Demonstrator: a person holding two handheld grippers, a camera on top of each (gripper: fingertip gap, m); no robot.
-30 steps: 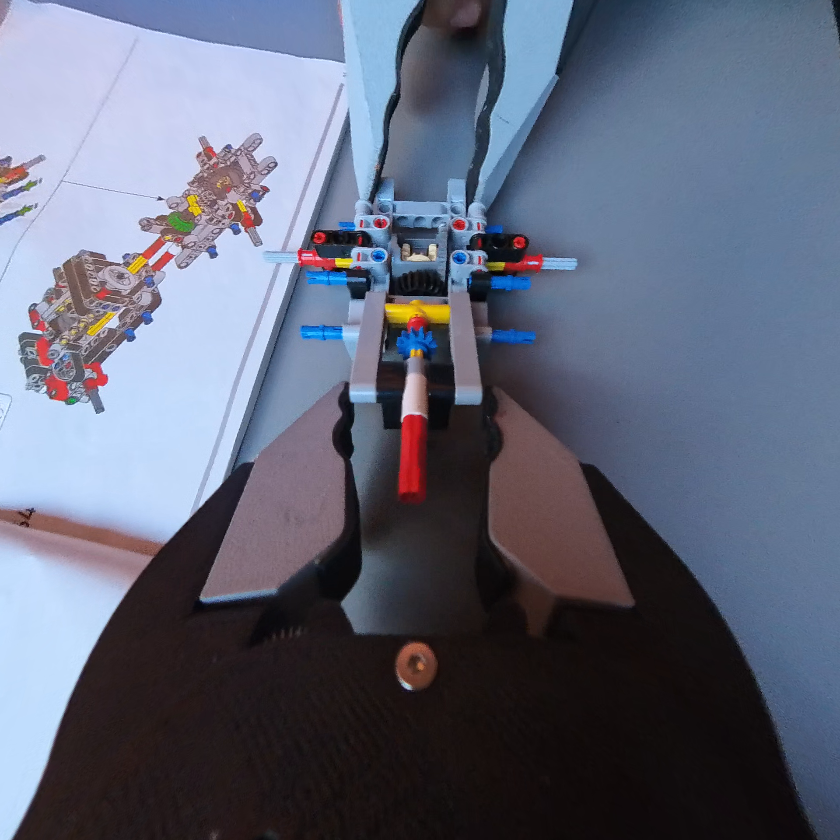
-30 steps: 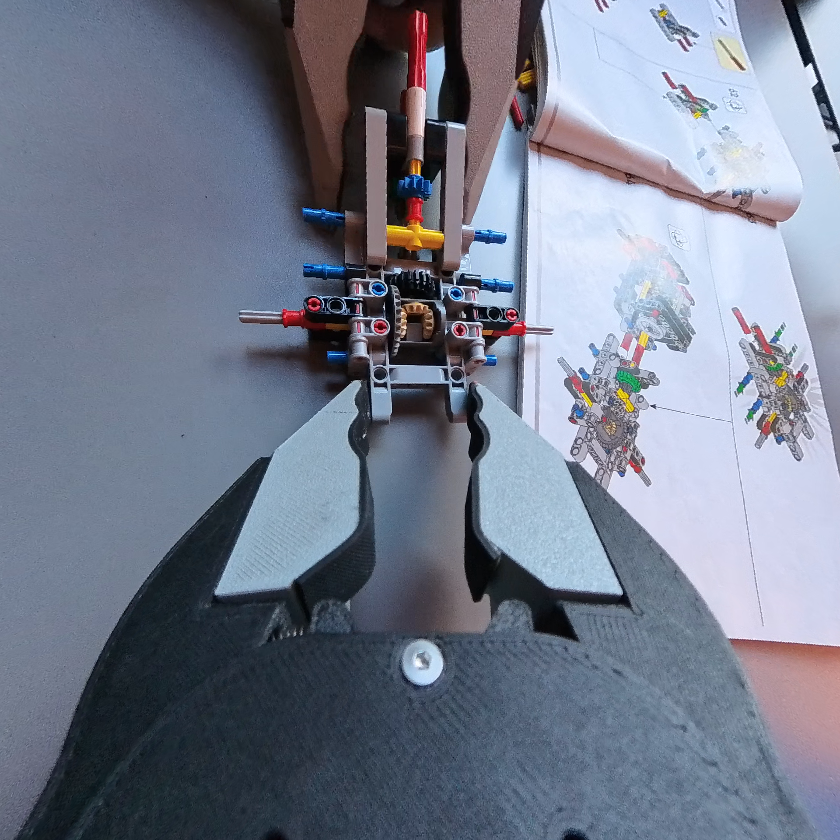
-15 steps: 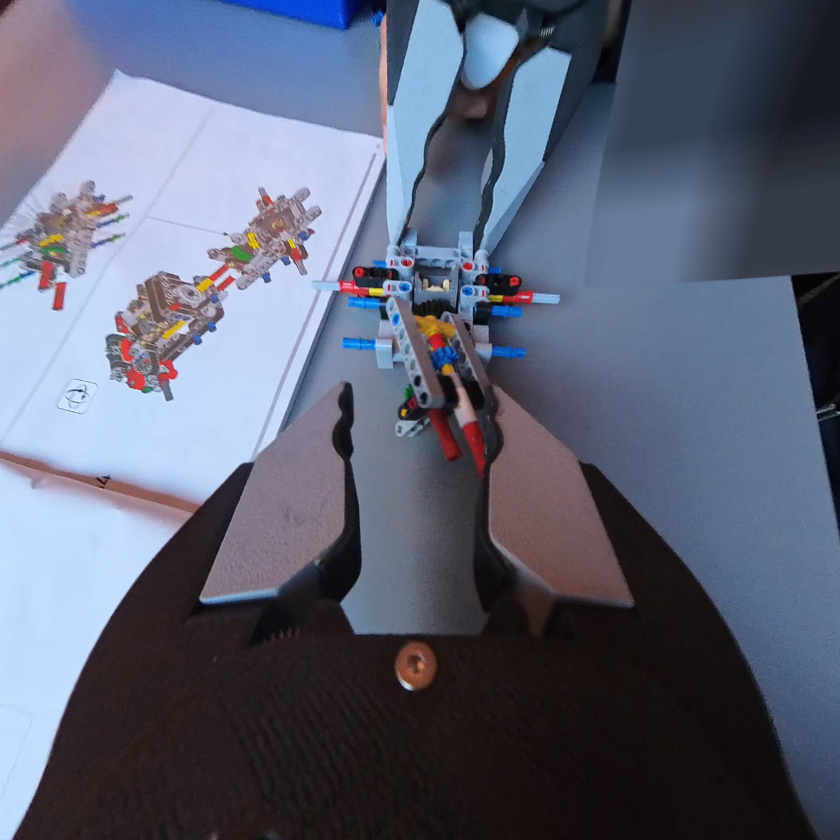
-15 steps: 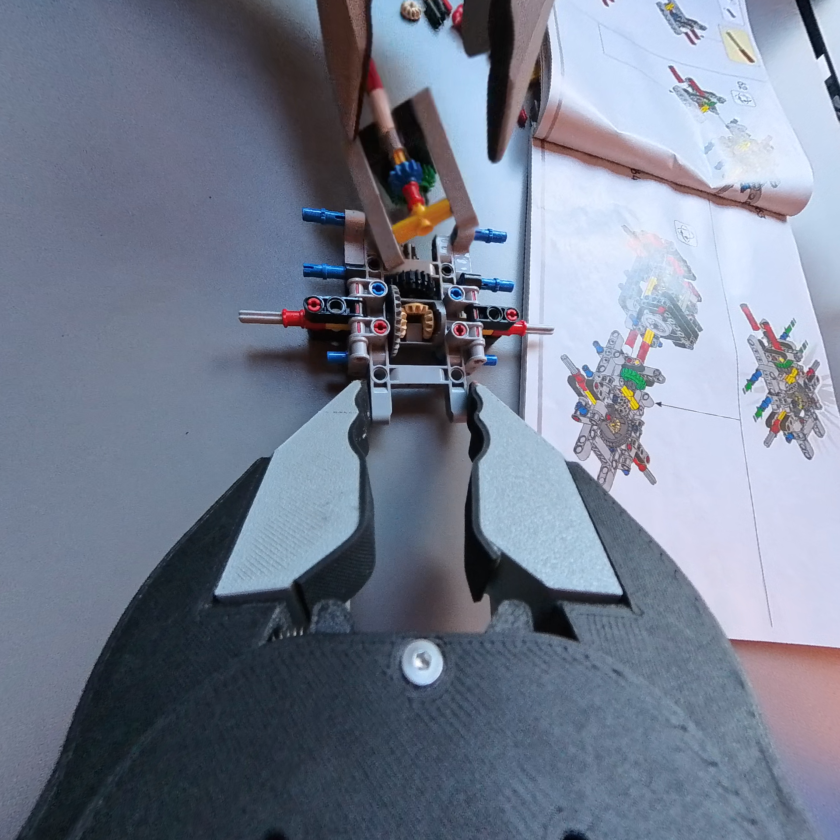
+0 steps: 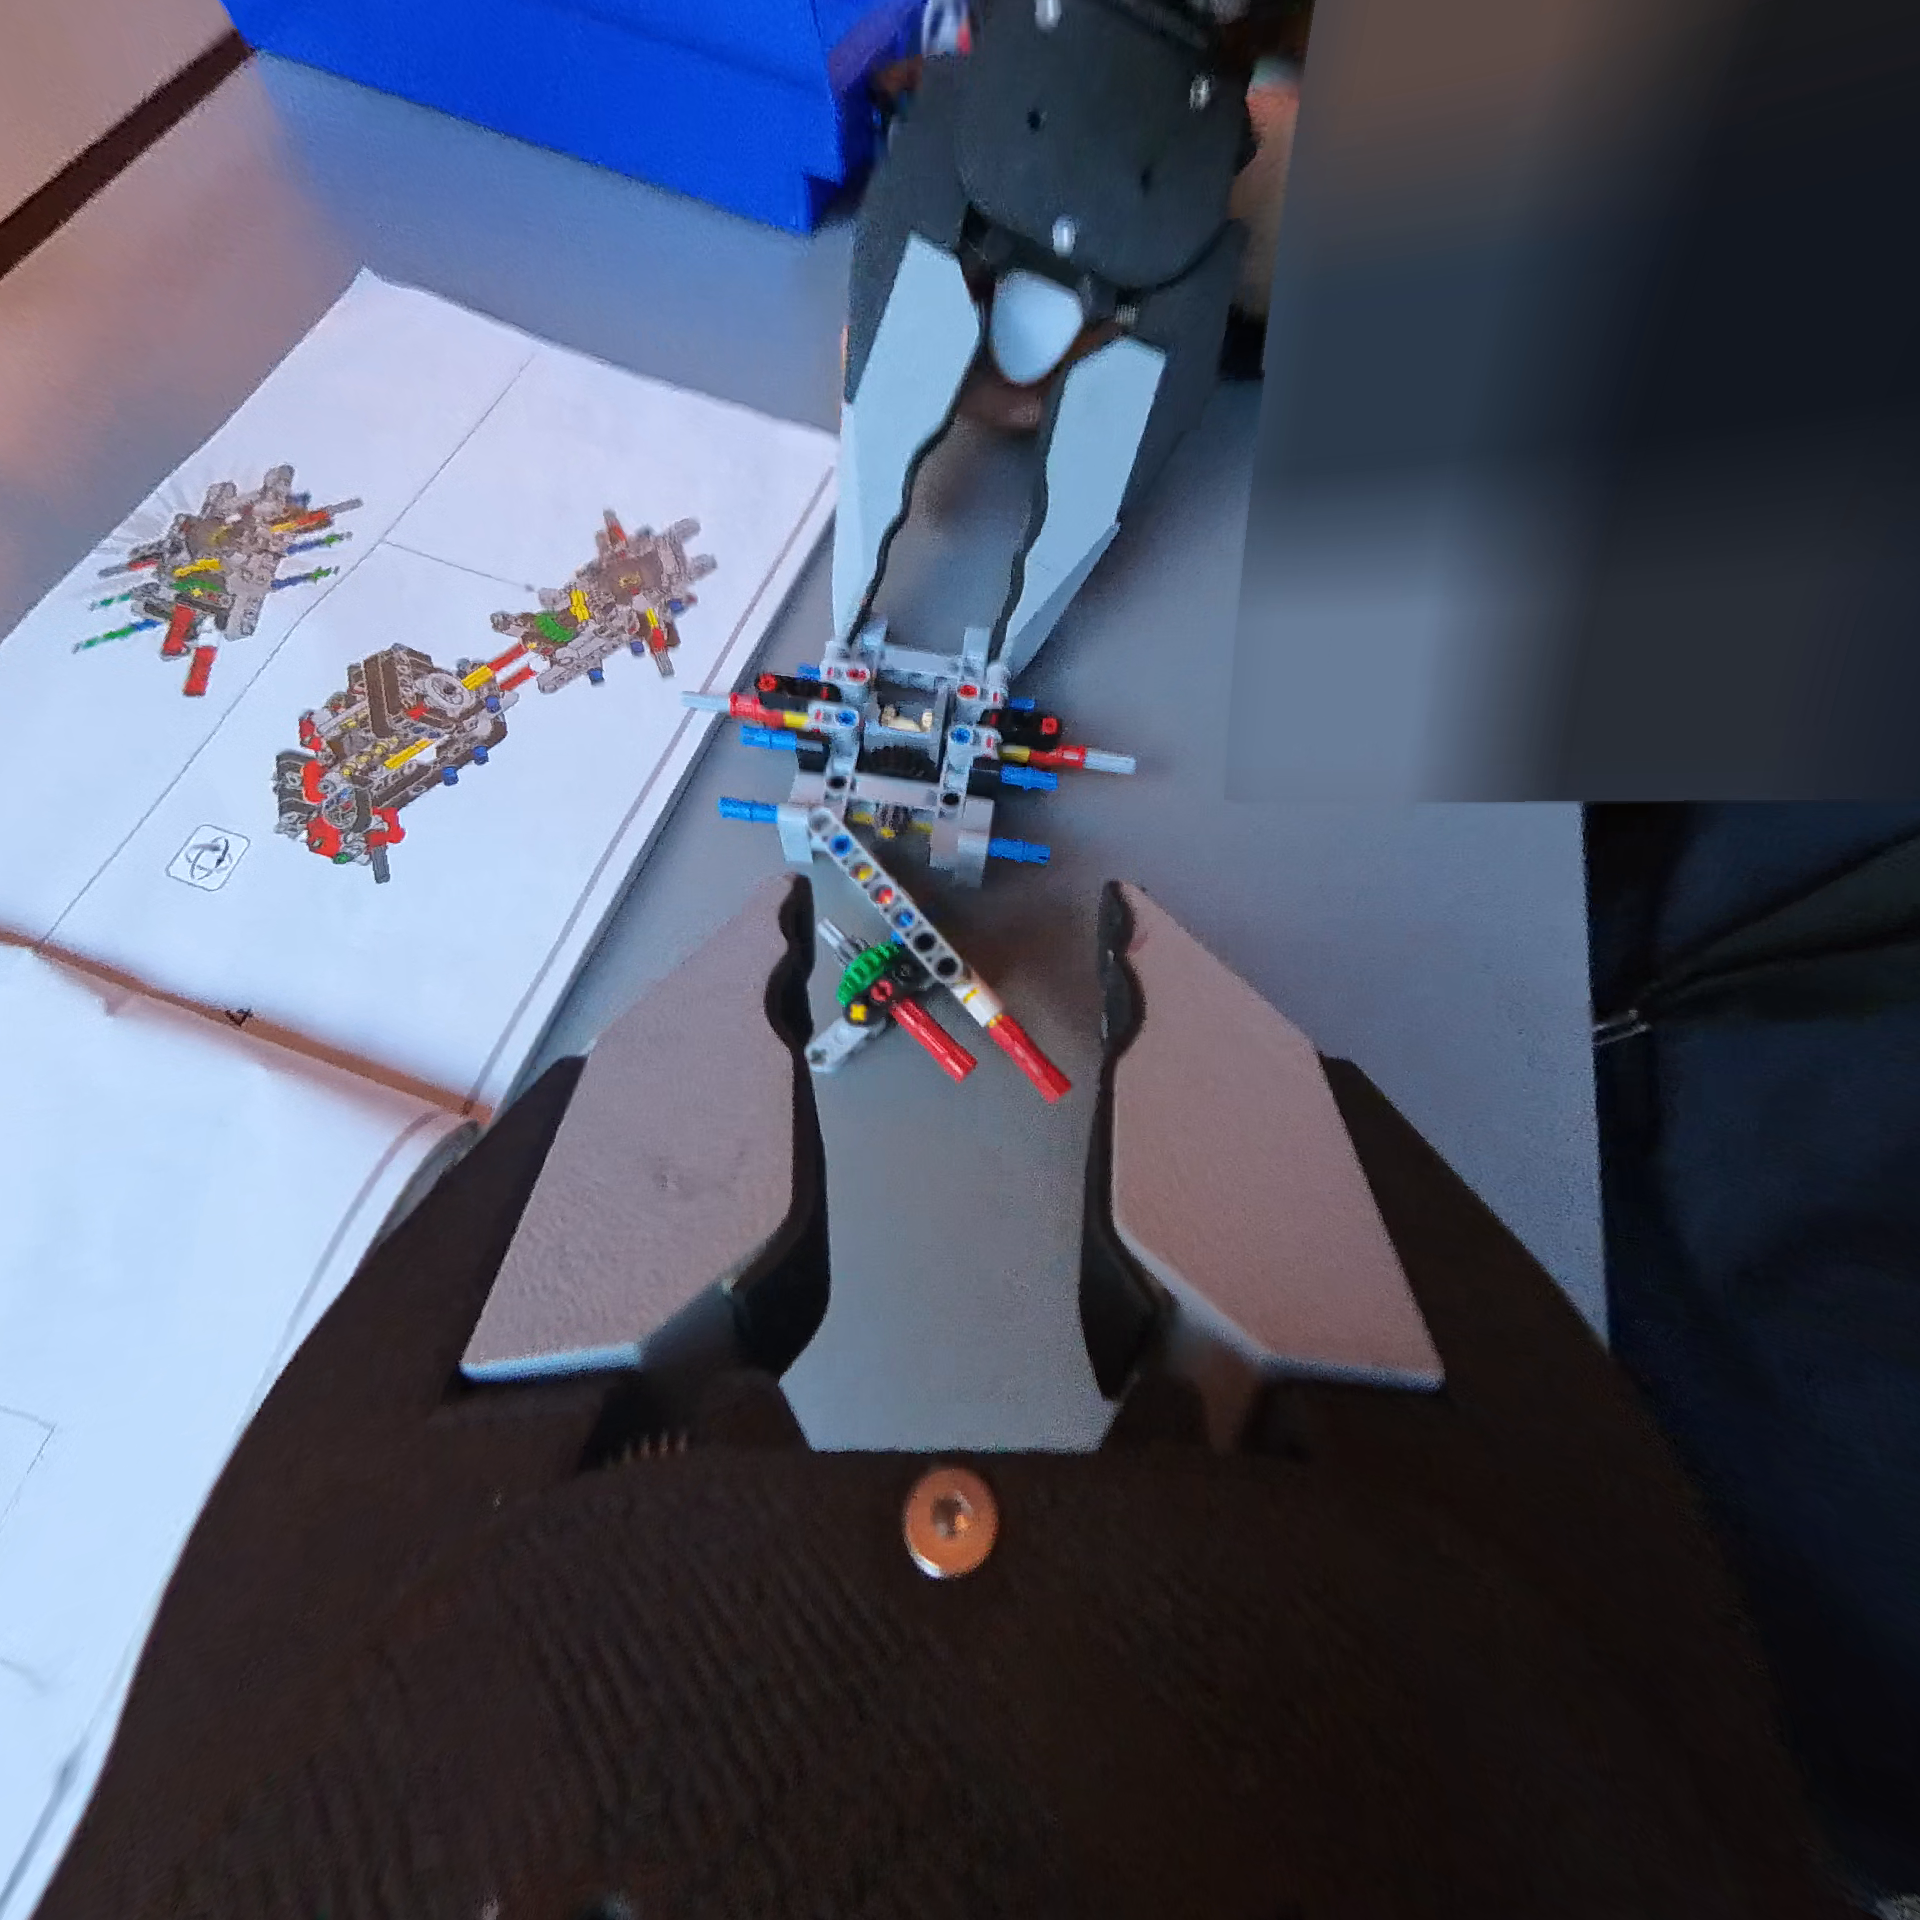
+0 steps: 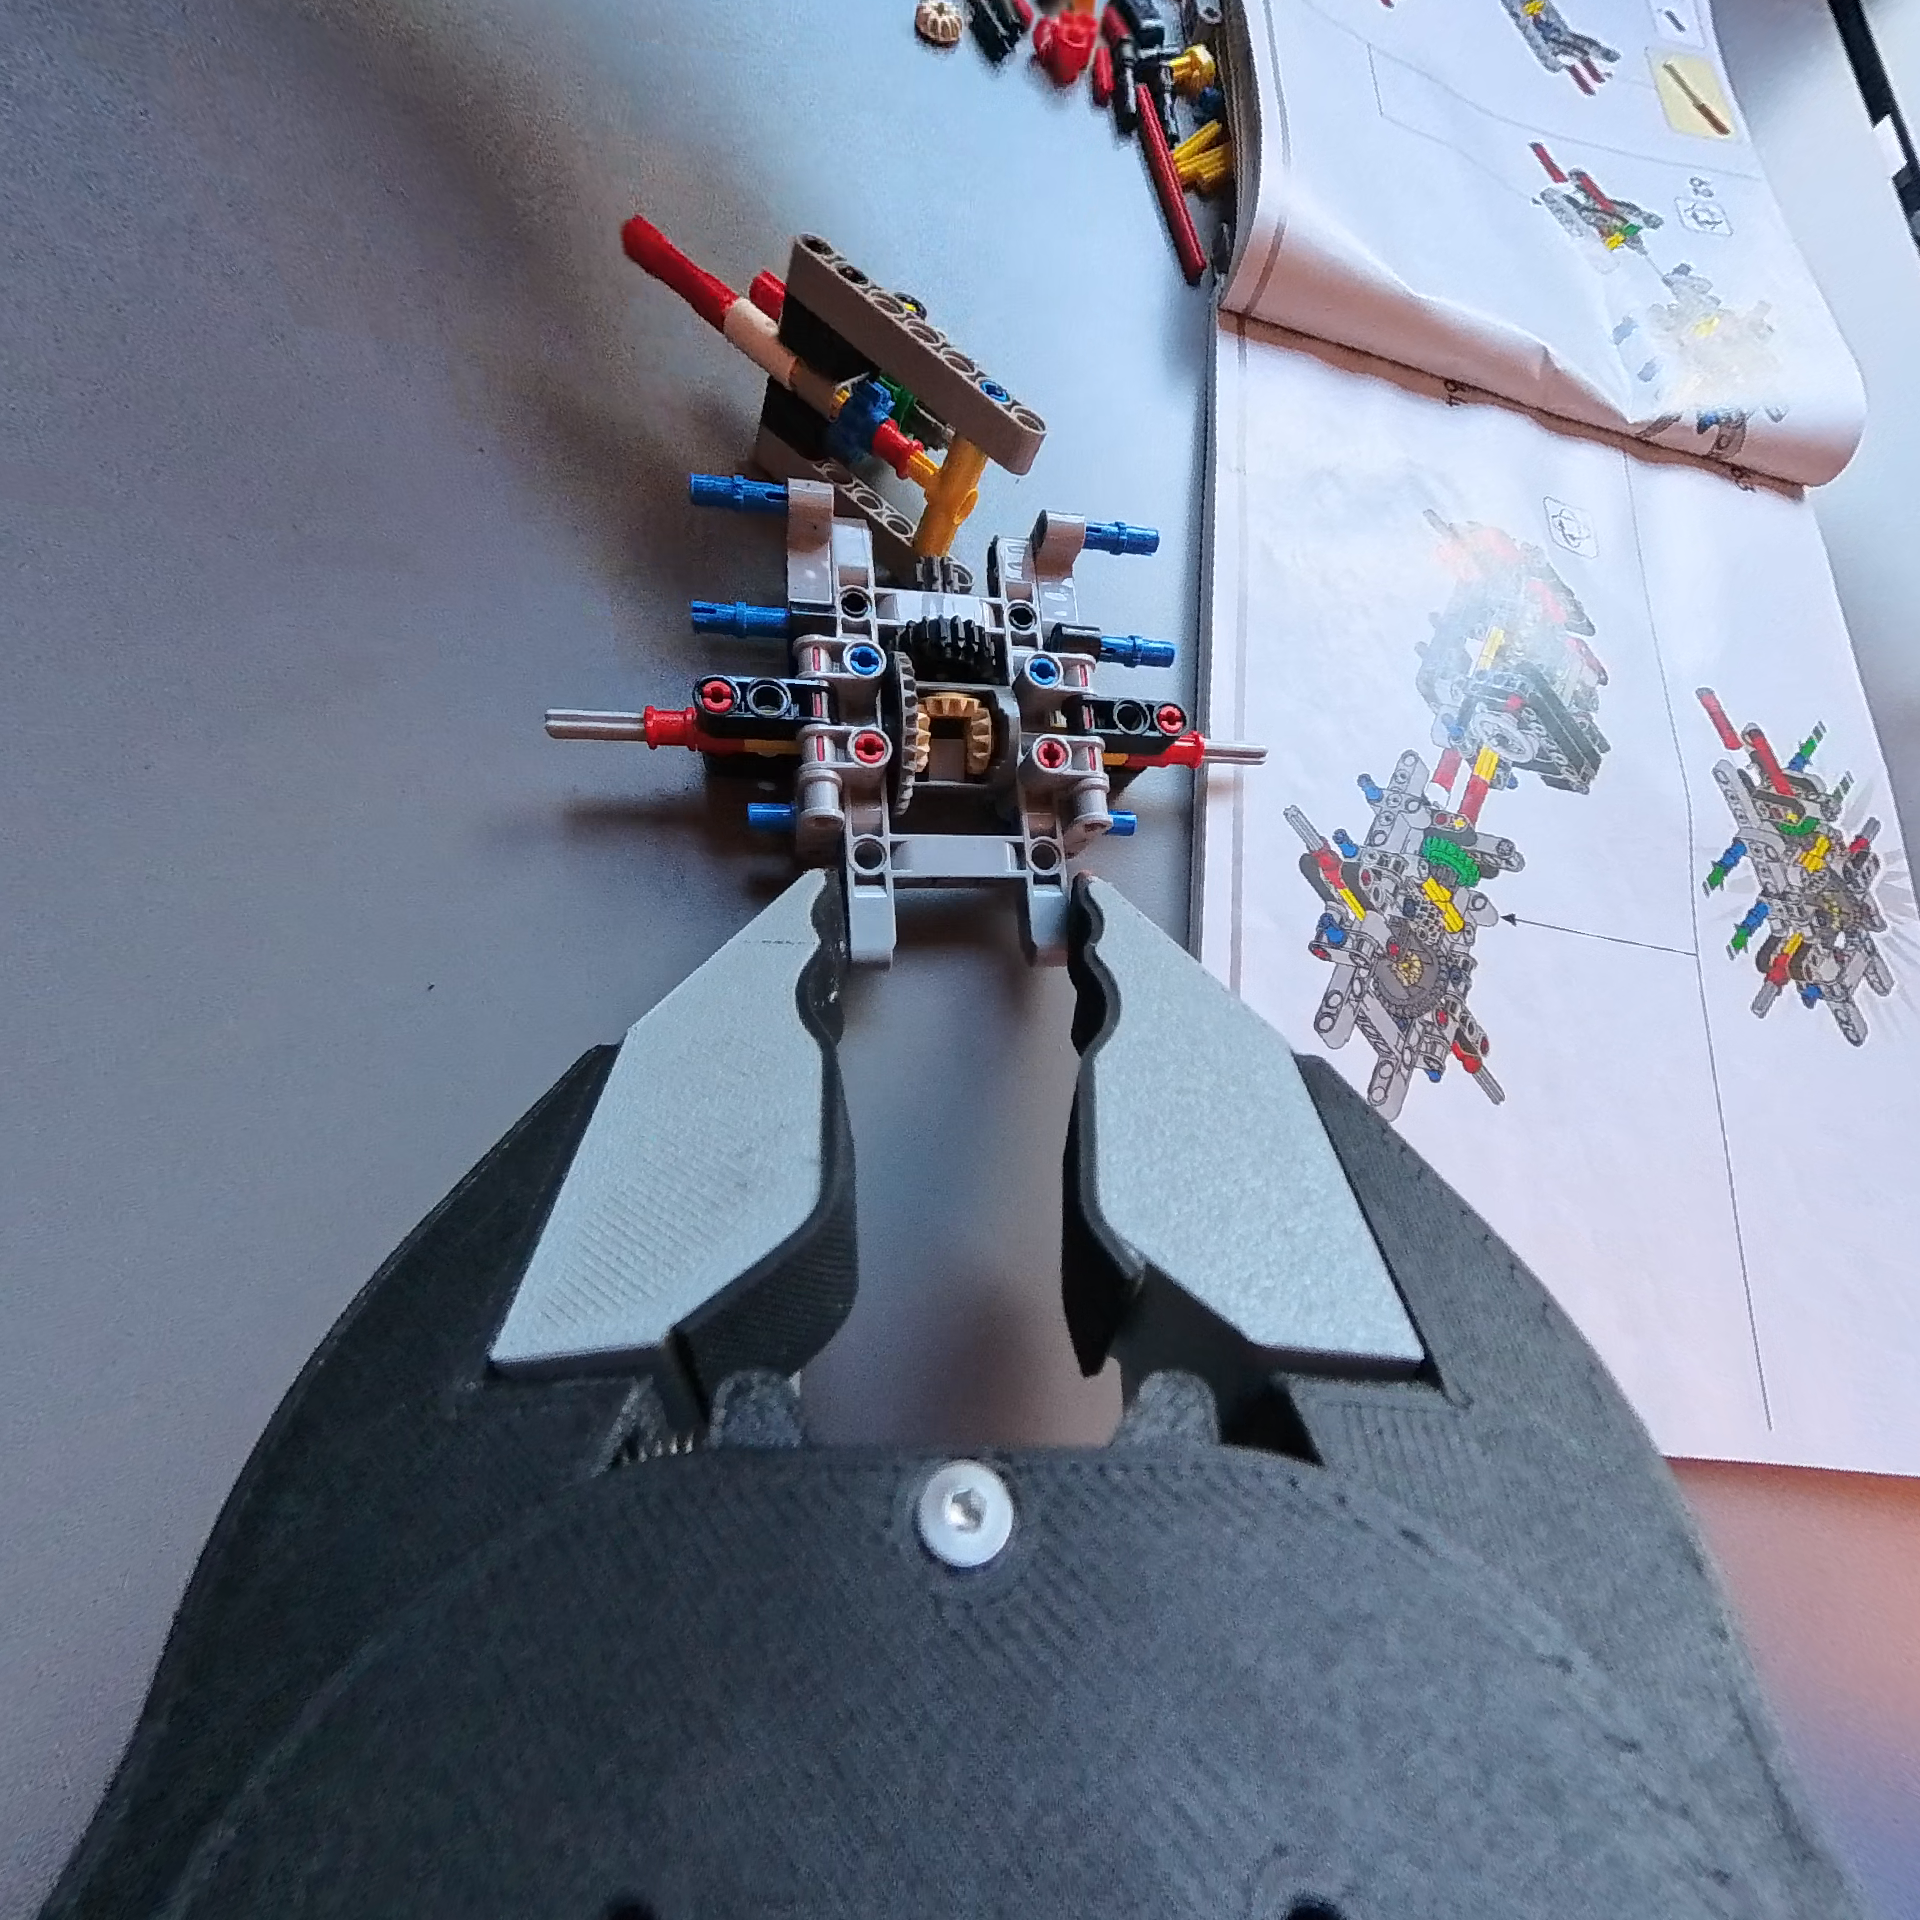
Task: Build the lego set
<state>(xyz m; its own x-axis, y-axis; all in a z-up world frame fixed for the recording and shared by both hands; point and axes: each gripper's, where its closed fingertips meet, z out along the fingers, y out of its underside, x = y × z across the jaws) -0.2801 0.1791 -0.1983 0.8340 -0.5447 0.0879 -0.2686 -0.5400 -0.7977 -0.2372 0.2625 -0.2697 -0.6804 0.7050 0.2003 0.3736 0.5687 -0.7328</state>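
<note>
My right gripper is clamping the near end of the grey gear assembly, with both pads pressing on the outer sides of its two grey legs. That assembly is sitting flat on the grey table, with blue pins and red-tipped axles sticking out to either side and a tan bevel gear showing in its middle.

My left gripper is hanging released, its fingers spread wide and pressing on nothing. Looking down between them I am seeing the smaller sub-assembly: a grey holed beam, a green gear and two red axle ends. It is lying tilted on the table, well clear of both pads. In the right wrist view the same sub-assembly is leaning askew at the far end of the gear assembly, its yellow connector pointing toward the frame; I cannot tell whether the two are joined there.

The open instruction booklet is lying just beside the gear assembly, and one axle tip is reaching over its edge. A scatter of loose parts is sitting at the far end of the table, by the booklet's curled page. In the left wrist view a blue box is standing beyond the booklet, behind the right gripper.
</note>
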